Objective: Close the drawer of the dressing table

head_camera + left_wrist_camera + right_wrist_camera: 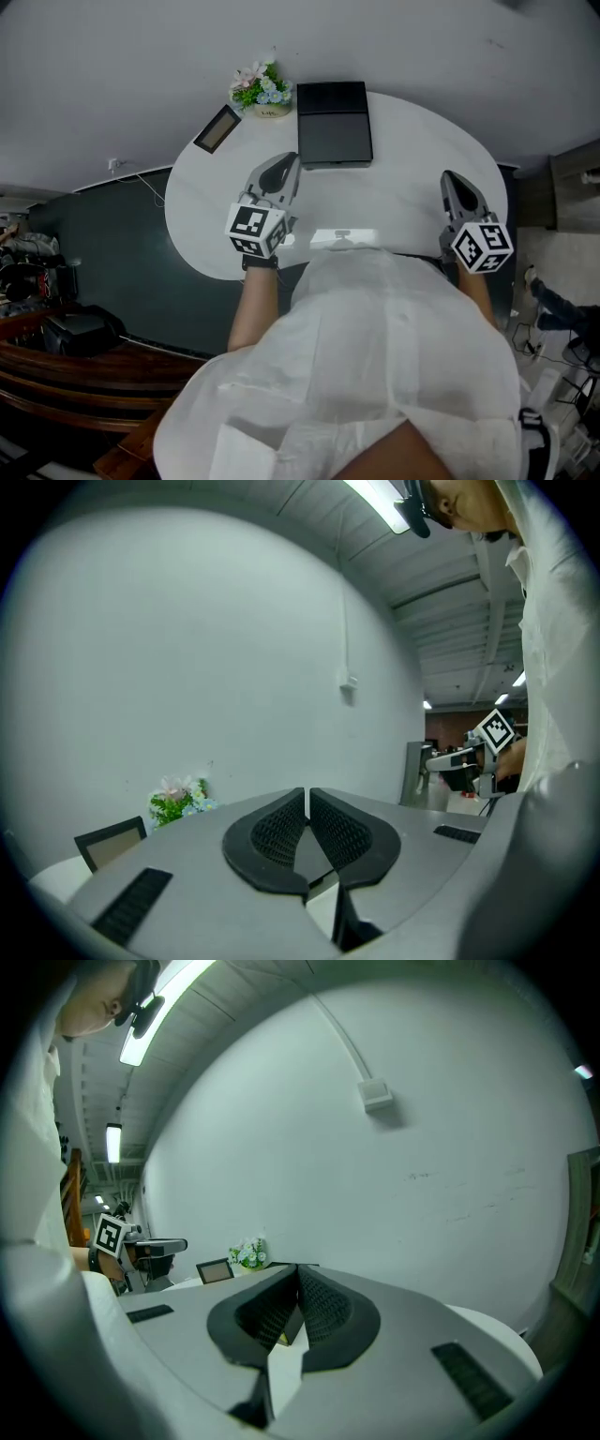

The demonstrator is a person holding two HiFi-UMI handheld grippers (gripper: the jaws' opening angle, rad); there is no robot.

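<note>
The drawer can't be made out: your white coat (375, 347) covers the white bench's (412, 150) near edge. Your left hand-held gripper (292, 159) and right hand-held gripper (450, 176) hover over the bench, both with jaws pressed together and empty. Behind them stand one black case (333, 124), one picture frame (217, 128) and one flower pot (260, 89).

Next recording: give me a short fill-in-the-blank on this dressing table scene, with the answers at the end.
1. In the head view, the flowers stand to the ___ of the black box.
2. The left tongs and the right tongs are both ___.
3. The table top is ___ in colour.
Missing words: left; shut; white.
</note>
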